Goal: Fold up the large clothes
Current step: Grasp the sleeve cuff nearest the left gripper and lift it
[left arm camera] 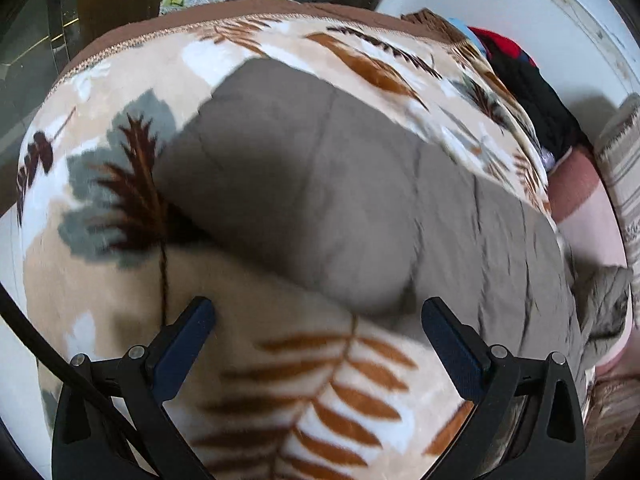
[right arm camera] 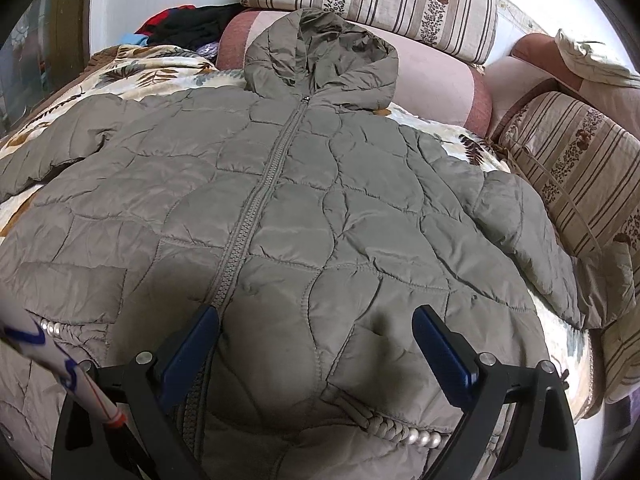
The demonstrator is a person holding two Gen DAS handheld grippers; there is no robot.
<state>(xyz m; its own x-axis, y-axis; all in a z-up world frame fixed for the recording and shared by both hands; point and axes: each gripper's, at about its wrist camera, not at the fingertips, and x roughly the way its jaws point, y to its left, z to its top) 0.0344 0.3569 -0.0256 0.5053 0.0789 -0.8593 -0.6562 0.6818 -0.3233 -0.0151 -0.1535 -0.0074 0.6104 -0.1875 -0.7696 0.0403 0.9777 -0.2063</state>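
- Leaf-print blanket point(right arm camera: 160, 66) — carries the work.
- Quilted jacket point(right arm camera: 320, 208) lies flat on it, zipped, sleeves and hood spread; seemingly no fold made yet.
- Right gripper point(right arm camera: 316, 334) and left gripper point(left arm camera: 318, 320) — both spread wide, grasping nothing.
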